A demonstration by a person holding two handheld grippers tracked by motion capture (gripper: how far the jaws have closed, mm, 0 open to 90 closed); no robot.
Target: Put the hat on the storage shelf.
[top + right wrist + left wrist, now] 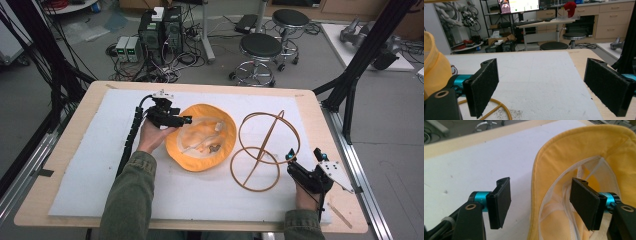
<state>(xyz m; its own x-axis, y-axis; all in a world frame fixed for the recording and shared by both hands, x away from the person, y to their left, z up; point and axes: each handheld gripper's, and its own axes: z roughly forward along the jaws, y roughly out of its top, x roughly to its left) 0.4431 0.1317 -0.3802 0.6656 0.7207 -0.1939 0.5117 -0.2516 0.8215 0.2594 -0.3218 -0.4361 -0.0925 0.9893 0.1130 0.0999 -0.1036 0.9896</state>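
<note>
I've got the left gripper (pixel 186 120) sitting at the hat's (pixel 200 137) 9 o'clock edge, jaws apart straddling the yellow brim without pinching it, hat upside down mid-mat (pixel 90 150), while my right gripper (pixel 302 157) idles wide apart with nothing in it at 4 o'clock of the wooden hoop stand (pixel 262 150).

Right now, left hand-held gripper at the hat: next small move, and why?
Probably close the left hand-held gripper on the yellow hat brim. Its open jaws already straddle the brim, one outside on the white mat, one inside the hat, pads not yet pressing.
</note>
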